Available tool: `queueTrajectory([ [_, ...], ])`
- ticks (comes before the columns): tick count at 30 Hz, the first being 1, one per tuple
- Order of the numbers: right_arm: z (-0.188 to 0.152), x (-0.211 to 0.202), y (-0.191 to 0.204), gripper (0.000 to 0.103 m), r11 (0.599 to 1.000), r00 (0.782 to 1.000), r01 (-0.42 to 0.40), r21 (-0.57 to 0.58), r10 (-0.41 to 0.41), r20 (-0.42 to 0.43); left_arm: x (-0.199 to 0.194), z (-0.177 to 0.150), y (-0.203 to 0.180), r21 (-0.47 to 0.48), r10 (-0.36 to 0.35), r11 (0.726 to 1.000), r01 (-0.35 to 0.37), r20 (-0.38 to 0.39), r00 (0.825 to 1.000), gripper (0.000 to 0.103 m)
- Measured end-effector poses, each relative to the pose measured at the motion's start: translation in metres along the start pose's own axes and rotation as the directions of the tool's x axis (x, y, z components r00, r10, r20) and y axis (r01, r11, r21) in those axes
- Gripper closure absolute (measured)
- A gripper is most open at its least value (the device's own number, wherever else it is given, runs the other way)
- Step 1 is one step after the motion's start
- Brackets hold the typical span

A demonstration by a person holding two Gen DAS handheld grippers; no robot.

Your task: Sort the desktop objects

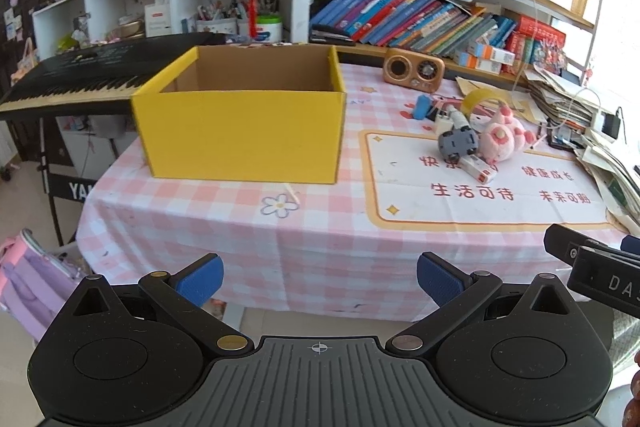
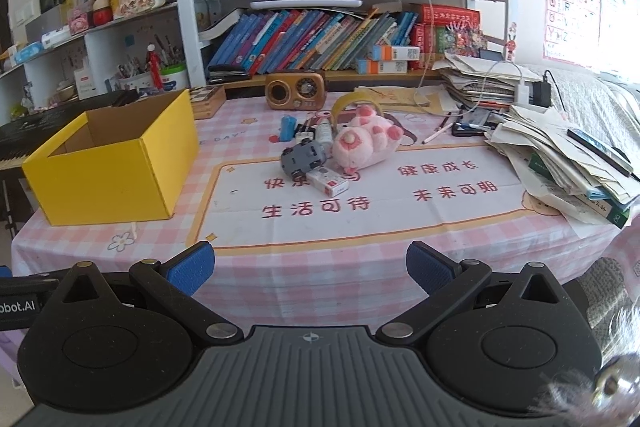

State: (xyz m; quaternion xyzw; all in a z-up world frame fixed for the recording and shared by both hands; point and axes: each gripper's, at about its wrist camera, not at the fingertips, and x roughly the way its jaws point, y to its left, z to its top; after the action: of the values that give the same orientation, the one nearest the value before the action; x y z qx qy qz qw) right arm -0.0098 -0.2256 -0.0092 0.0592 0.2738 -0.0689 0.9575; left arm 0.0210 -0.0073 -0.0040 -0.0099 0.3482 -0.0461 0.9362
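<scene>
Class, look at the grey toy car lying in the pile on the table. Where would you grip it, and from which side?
Grip the grey toy car across its narrow body, probably from above. It seems tipped with wheels showing, the pink plush crowds its right and a white box its front, so only the top looks free.

My left gripper (image 1: 319, 277) and right gripper (image 2: 310, 267) look alike: black linkage arms with round silver and brass pivot screws, blue textured fingertip pads (image 2: 191, 267), a ribbed grey centre plate bearing a small crosshair mark, and white lettering at the frame edges.
</scene>
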Motion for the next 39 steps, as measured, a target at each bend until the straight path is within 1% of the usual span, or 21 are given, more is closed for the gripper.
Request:
queueTrajectory([
  [6, 0.004, 0.006, -0.011, 0.002, 1.0, 1.0, -0.01, 0.014, 0.01, 0.009, 0.008, 0.005, -0.012, 0.013, -0.023, 1.0, 0.023, -0.002, 1.0, 0.0],
  [11, 0.008, 0.015, -0.019, 0.002, 1.0, 1.0, -0.008, 0.022, 0.008, -0.014, 0.015, 0.009, -0.021, 0.016, -0.037, 0.999, 0.038, -0.002, 0.999, 0.0],
  [15, 0.015, 0.023, -0.03, 0.002, 0.998, 1.0, -0.024, 0.055, 0.025, -0.016, 0.024, 0.013, -0.03, 0.011, -0.038, 0.999, 0.038, -0.013, 0.999, 0.0],
  [17, 0.018, 0.029, -0.035, 0.002, 0.998, 1.0, -0.016, 0.06, 0.017, -0.023, 0.03, 0.015, -0.035, 0.01, -0.042, 0.999, 0.042, -0.02, 0.999, 0.0],
  [30, 0.039, 0.074, -0.076, 0.001, 0.998, 0.996, -0.006, 0.064, 0.012, -0.094, 0.071, 0.031, -0.075, -0.006, -0.076, 0.997, 0.075, -0.057, 0.995, 0.0],
  [39, 0.058, 0.109, -0.106, 0.002, 0.997, 0.993, 0.002, 0.072, 0.006, -0.12, 0.102, 0.049, -0.108, 0.015, -0.065, 0.998, 0.067, -0.069, 0.995, 0.0],
])
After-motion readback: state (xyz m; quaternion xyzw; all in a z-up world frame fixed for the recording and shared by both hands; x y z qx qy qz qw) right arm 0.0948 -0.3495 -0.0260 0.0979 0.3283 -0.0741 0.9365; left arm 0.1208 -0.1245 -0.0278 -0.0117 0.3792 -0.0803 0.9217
